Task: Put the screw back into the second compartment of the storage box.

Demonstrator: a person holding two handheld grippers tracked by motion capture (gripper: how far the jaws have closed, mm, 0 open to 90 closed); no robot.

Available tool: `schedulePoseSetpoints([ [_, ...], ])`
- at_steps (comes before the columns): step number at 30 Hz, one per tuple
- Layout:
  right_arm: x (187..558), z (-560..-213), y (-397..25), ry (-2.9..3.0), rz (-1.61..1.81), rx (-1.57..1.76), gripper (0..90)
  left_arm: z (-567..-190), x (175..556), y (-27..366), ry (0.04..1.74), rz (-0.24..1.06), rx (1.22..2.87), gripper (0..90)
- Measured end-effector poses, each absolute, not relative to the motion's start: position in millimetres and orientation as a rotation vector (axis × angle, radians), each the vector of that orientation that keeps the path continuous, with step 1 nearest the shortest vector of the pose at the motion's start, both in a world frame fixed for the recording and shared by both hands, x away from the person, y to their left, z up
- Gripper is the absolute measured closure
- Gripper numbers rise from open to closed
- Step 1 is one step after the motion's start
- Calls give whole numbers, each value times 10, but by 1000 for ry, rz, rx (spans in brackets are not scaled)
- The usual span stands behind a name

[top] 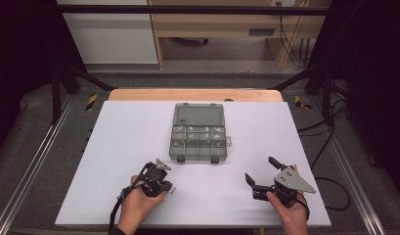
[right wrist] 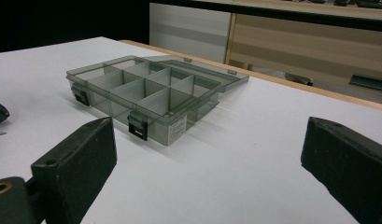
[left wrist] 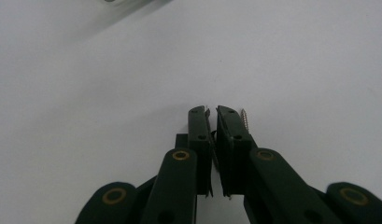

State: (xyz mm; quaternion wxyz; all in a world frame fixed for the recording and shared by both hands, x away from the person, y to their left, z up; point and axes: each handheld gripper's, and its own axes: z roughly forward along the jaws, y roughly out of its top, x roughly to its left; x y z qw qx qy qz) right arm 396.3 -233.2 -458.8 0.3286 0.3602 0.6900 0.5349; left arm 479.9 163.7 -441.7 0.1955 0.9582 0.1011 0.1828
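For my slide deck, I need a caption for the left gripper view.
Left tongs nearly closed over the white table, a small screw lying beside them.

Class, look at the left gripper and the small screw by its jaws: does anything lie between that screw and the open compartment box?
Nothing visible does. The screw lies beside the left gripper, and only bare white table separates it from the compartment box.

Handheld gripper units: external appearance

Each unit, left gripper (top: 169, 187) and right gripper (top: 259, 172), has two black, block-shaped jaws on black link arms with brass-coloured pivot bushings. Small recessed screws sit near the jaw tips. A grey three-cornered plate tops each body. A black cable trails from the rear, beside the hand.
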Motion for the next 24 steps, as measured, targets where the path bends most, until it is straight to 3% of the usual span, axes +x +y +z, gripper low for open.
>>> schedulePoseSetpoints([
  [24,3965,-4592,-2325,1810,1398,943,38,-4324,4860,1691,292,536,2646,848],
])
